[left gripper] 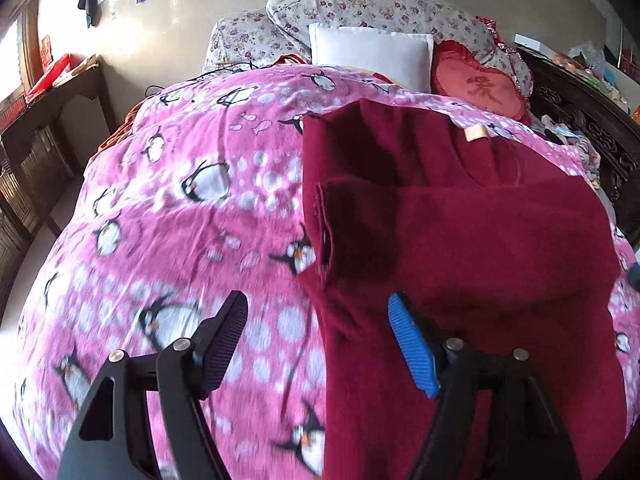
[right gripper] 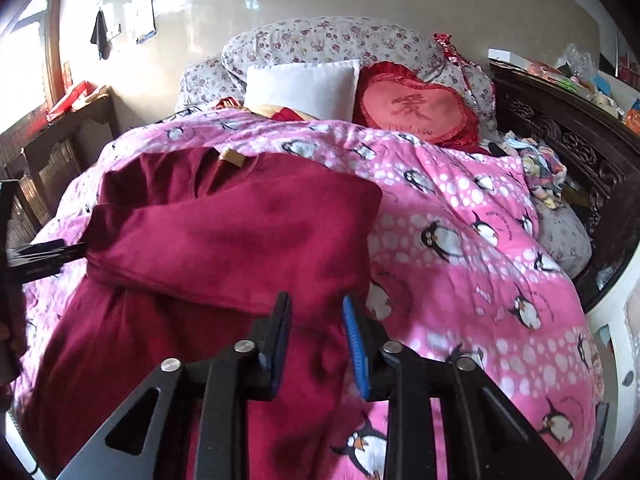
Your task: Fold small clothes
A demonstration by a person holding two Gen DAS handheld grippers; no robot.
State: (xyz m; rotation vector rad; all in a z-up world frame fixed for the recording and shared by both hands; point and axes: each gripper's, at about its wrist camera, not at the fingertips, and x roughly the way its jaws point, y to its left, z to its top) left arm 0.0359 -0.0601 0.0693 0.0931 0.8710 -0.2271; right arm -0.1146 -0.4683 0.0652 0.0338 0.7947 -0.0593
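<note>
A dark red garment [left gripper: 460, 240] lay spread on the pink penguin-print blanket [left gripper: 180, 208] covering the bed as I worked the two handheld grippers over it. One sleeve [right gripper: 232, 236] had been folded across the body of the garment, its cuff end lying at the left edge in the left wrist view, and a tan label [left gripper: 475, 133] showed at the neckline toward the far end. My left gripper [left gripper: 316, 320] hung above the garment's left edge with its fingers set wide apart, the black one over the blanket and the blue one over the red cloth, nothing caught between them. My right gripper [right gripper: 316, 316] stood over the garment's right edge, near the folded sleeve's corner, its fingers parted by a narrow gap; red cloth showed through that gap, but I could not see the pads pressing on it. Beyond the blanket, a white pillow [right gripper: 304, 88] and a red heart-shaped cushion [right gripper: 420, 108] leaned against floral bedding [right gripper: 320, 40] at the head of the bed, with a carved dark wooden bed frame [right gripper: 560, 140] along the right side.
</note>
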